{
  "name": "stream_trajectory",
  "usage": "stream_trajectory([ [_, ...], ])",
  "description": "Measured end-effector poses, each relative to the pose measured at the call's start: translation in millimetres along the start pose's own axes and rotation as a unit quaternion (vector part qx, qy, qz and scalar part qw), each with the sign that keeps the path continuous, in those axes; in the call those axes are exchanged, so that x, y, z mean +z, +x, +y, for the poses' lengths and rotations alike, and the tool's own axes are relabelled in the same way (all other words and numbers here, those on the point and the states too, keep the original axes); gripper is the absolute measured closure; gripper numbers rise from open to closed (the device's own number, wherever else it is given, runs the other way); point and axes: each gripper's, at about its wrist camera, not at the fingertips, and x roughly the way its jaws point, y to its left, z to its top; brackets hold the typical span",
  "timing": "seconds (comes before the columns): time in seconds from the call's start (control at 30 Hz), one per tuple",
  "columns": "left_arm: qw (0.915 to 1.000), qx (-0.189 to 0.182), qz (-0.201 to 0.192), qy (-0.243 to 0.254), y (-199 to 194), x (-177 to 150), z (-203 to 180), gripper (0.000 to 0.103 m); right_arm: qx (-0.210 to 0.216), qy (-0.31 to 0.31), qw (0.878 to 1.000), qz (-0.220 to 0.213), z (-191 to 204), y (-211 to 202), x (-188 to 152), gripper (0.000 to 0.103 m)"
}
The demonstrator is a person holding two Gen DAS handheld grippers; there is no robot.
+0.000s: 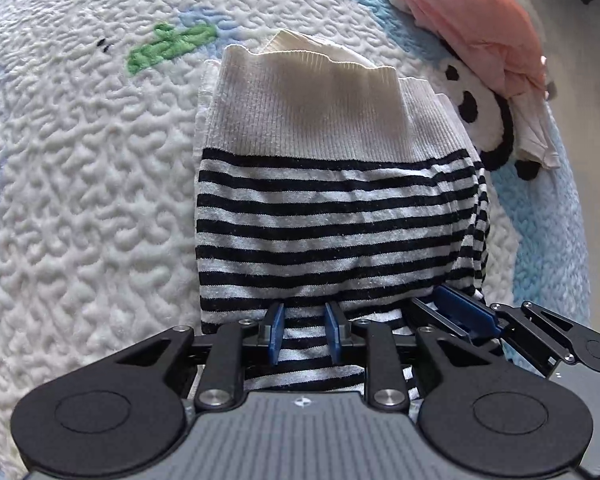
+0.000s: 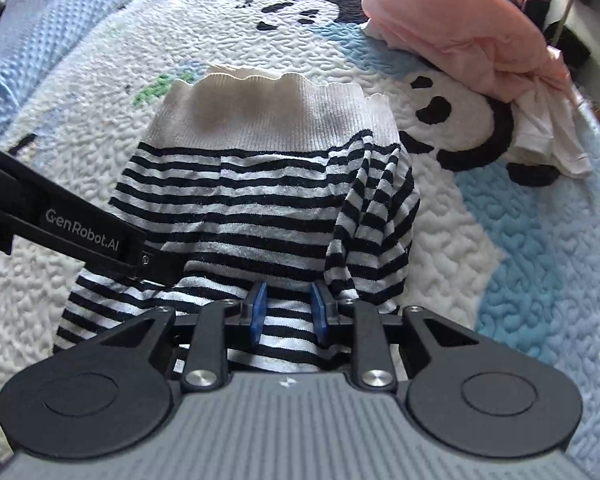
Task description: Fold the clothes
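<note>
The left hand-held gripper (image 1: pixel 303 326) points steeply down at the near edge of the striped top (image 1: pixel 332 216), its blue pads a little apart with striped cloth lying between them; the pads do not look pressed against the fabric, so I read the jaws as slightly spread, not pinching. The right hand-held gripper (image 2: pixel 287 312) stands just beside it along the same edge, likewise a little spread over the stripes, with no clear squeeze on the cloth. The top lies on a quilted bed cover (image 1: pixel 80 200) with panda pictures, already doubled into a narrow stack, its white ribbed hem (image 1: pixel 320 108) at the far end and a sleeve bunched along its right side. Farther off, a pink garment (image 2: pixel 460 36) sits heaped on some white cloth. By my judgement a fold of the top has just been laid down and the grip is being let go. The next move probably calls for lifting both tools clear without dragging the layers, then tucking the loose sleeve or taking the pink piece.
</note>
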Motion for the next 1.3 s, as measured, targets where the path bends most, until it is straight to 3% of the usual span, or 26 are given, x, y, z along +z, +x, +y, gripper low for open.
stream_trajectory([
  [0.13, 0.9990, -0.019, 0.025, 0.031, -18, -4, 8, 0.078, -0.068, 0.032, 0.997, 0.014, 17, -17, 12, 0.075],
  [0.2, 0.9964, -0.035, 0.039, 0.067, -33, -3, 14, 0.069, -0.096, 0.112, 0.989, -0.033, 23, -44, 8, 0.061],
  [0.27, 0.9905, -0.037, 0.017, 0.131, -50, -3, 22, 0.065, -0.111, 0.203, 0.968, -0.093, 35, -70, -12, 0.048],
  [0.33, 0.9814, -0.028, 0.005, 0.190, -58, -1, 14, 0.063, -0.121, 0.274, 0.945, -0.134, 52, -84, -36, 0.052],
  [0.4, 0.9724, -0.027, 0.012, 0.232, -56, -3, 9, 0.063, -0.145, 0.304, 0.932, -0.136, 71, -82, -56, 0.061],
  [0.6, 0.9487, -0.031, 0.035, 0.313, -37, -36, 6, 0.064, -0.204, 0.303, 0.920, -0.138, 103, -56, -88, 0.070],
  [0.73, 0.9466, -0.044, 0.047, 0.316, -32, -57, 13, 0.060, -0.212, 0.312, 0.909, -0.175, 86, -64, -95, 0.066],
  [0.87, 0.9358, -0.041, 0.042, 0.348, -32, -71, 14, 0.057, -0.208, 0.322, 0.910, -0.158, 58, -55, -103, 0.070],
  [0.97, 0.9350, -0.043, 0.055, 0.348, -32, -69, 18, 0.057, -0.222, 0.330, 0.906, -0.145, 41, -55, -115, 0.070],
  [1.03, 0.9335, -0.044, 0.064, 0.350, -32, -67, 19, 0.057, -0.211, 0.357, 0.899, -0.139, 27, -53, -126, 0.064],
  [1.17, 0.9362, -0.035, 0.090, 0.338, -41, -52, 15, 0.057, -0.186, 0.370, 0.897, -0.151, 22, -68, -128, 0.064],
  [1.2, 0.9344, -0.034, 0.086, 0.344, -46, -45, 13, 0.057, -0.181, 0.375, 0.895, -0.158, 23, -74, -127, 0.063],
  [1.3, 0.9133, 0.005, 0.066, 0.402, -55, -22, -4, 0.056, -0.155, 0.393, 0.889, -0.176, 26, -89, -127, 0.061],
])
